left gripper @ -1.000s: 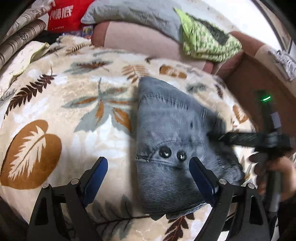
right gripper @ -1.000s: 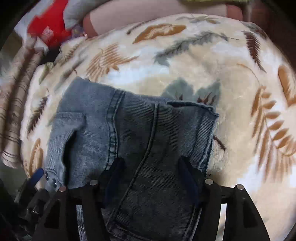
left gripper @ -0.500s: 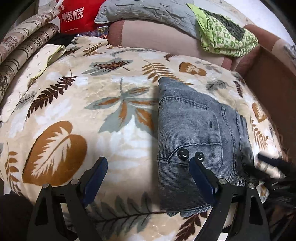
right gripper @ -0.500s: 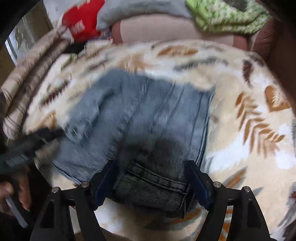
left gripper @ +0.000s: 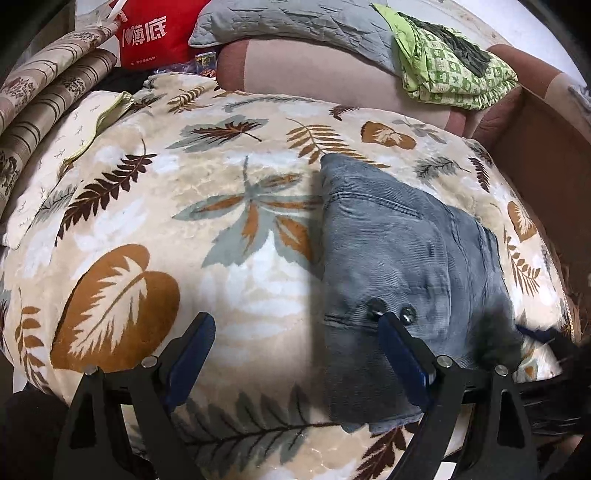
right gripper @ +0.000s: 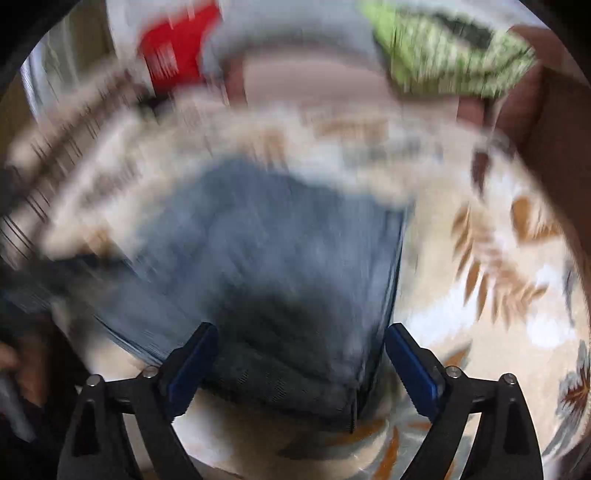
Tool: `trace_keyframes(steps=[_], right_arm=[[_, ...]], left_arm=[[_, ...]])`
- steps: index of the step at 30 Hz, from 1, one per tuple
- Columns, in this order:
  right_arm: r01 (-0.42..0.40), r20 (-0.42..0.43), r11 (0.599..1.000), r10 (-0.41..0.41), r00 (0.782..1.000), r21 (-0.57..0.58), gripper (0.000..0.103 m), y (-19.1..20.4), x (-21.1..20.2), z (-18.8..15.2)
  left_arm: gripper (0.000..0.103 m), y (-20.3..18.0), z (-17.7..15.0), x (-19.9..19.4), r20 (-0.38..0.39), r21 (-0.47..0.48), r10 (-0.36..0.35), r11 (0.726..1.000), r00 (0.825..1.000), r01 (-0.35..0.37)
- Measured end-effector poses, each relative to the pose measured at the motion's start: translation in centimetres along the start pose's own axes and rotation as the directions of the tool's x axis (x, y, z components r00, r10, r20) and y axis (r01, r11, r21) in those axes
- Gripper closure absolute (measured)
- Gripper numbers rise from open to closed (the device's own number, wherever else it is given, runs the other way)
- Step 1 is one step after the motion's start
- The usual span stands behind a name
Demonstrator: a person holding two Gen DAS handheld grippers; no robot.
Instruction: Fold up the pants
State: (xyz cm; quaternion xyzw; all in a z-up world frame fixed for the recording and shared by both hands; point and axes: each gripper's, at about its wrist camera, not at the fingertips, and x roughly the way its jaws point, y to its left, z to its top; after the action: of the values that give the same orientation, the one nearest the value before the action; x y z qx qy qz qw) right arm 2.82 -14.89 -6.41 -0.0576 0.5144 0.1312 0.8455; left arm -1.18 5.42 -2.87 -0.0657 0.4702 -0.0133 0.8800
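**Both grippers open over the folded pants**

The left gripper [left gripper: 297,354] is wide open and holds nothing. Its right finger [left gripper: 402,363] stands over the left part of the pants [left gripper: 399,266], near two metal buttons [left gripper: 391,310]; its left finger is over the bare blanket [left gripper: 155,206].

The right gripper [right gripper: 299,362] is opening its jaws. The near edge of the pants [right gripper: 280,258] lies between them, but the fingers do not press it. This view is very blurred.

The pants lie folded into a compact gray block on the leaf-patterned blanket, toward its right side. Behind the blanket are a red bag [left gripper: 155,37], a gray pillow [left gripper: 295,22] and a green cloth [left gripper: 454,70].
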Motion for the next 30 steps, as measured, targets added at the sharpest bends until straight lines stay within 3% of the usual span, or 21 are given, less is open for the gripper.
trace_keyframes(steps=[3,9,10,11,12,14,17,20,23,26,28,29,30], right_arm=[[-0.062,0.02,0.993,0.061,0.998,0.105,0.004,-1.2,-0.3,-0.3],[-0.017,0.154,0.997,0.005,0.988,0.078,0.003,-0.1,-4.7,0.0],[0.004,0.137,0.997,-0.014,0.99,0.073,0.003,-0.1,-3.9,-0.3],[0.041,0.052,0.997,-0.044,0.998,0.06,0.003,-0.2,-1.8,-0.6],[0.025,-0.017,0.998,-0.024,1.0,0.063,0.003,-0.1,0.0,-0.5],[-0.043,-0.001,0.986,0.044,0.999,0.159,0.003,-1.3,-0.5,-0.9],[0.033,0.001,0.993,-0.033,0.999,0.115,0.002,-1.3,-2.4,-0.9],[0.024,0.025,0.991,-0.028,0.999,0.13,0.002,-1.8,-4.3,-0.7],[-0.001,0.109,0.985,-0.018,0.994,0.17,0.002,-2.4,-6.6,0.0],[-0.034,0.14,0.986,0.011,0.99,0.163,0.002,-1.7,-6.3,1.0],[-0.025,0.078,0.994,0.016,0.997,0.11,0.001,-0.6,-2.8,0.9],[0.031,-0.021,0.997,-0.029,0.999,0.07,0.001,-0.3,-0.5,0.3],[0.0,-0.058,0.997,0.005,0.998,0.083,0.0,-0.5,1.0,-0.2]], left_arm=[[0.013,0.1,0.0,0.0,0.006,0.009,0.001,1.0,1.0,-0.001],[0.013,0.8,0.6,0.6,0.006,-0.023,-0.02,1.0,1.0,0.02],[0.013,0.8,0.6,0.7,0.005,-0.026,-0.025,0.999,1.0,0.025],[0.013,0.8,0.7,0.7,0.006,-0.027,-0.031,0.999,0.999,0.032],[0.013,0.8,0.7,0.6,0.008,-0.027,-0.033,0.999,0.999,0.033],[0.013,0.9,0.7,0.6,0.012,-0.025,-0.027,0.999,1.0,0.027],[0.013,1.2,0.8,0.9,0.007,-0.043,-0.042,0.998,0.999,0.042],[0.013,1.3,0.7,1.0,0.008,-0.048,-0.044,0.998,0.999,0.045],[0.013,1.0,0.7,0.8,0.008,-0.033,-0.041,0.999,0.999,0.041],[0.013,0.8,0.7,0.6,0.013,-0.027,-0.038,0.999,0.999,0.038],[0.013,0.9,0.7,0.6,0.009,-0.03,-0.037,0.999,0.999,0.037],[0.013,0.8,0.7,0.5,0.007,-0.029,-0.039,0.999,0.999,0.039],[0.013,0.7,0.6,0.5,0.009,-0.023,-0.037,0.999,0.999,0.037]])
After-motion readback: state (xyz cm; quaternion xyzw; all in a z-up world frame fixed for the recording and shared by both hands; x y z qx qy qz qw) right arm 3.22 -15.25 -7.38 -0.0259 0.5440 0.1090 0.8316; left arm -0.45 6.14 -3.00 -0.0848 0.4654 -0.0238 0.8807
